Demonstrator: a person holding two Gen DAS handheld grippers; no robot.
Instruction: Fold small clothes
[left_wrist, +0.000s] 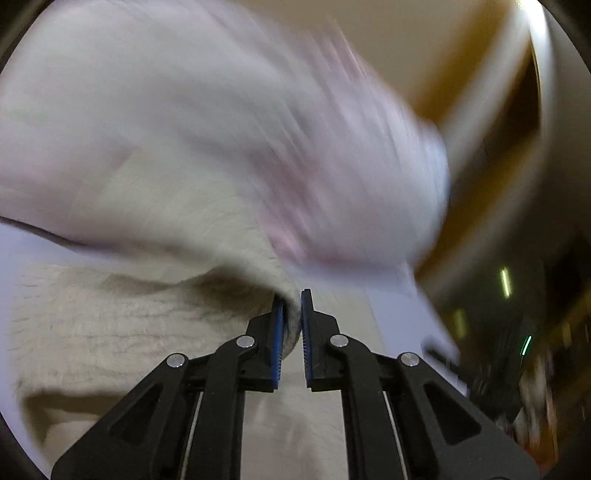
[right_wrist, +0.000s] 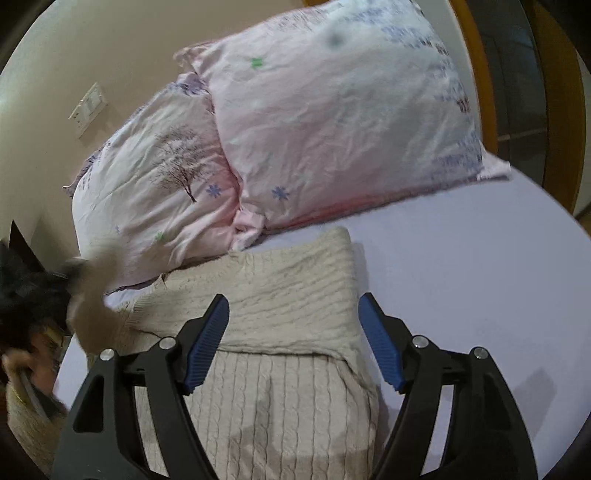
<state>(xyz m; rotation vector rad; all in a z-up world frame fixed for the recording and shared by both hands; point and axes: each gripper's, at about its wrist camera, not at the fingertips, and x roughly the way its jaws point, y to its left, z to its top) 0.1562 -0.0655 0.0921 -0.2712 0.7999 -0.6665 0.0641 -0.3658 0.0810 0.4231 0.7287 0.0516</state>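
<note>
A cream cable-knit sweater (right_wrist: 280, 332) lies on the lavender bed sheet (right_wrist: 461, 266), its right sleeve folded across the body. My left gripper (left_wrist: 292, 325) is shut on a fold of the sweater (left_wrist: 110, 325) and lifts that edge; the view is blurred by motion. In the right wrist view this lifted piece (right_wrist: 92, 302) shows blurred at the left, with the left gripper (right_wrist: 70, 277) dark behind it. My right gripper (right_wrist: 291, 339) is open and empty, hovering just above the sweater's middle.
Two pink patterned pillows (right_wrist: 314, 122) lie at the head of the bed, just beyond the sweater. A beige wall with a switch plate (right_wrist: 88, 109) is behind them. A wooden door frame (right_wrist: 480, 74) stands at the right. The bed edge curves at the right.
</note>
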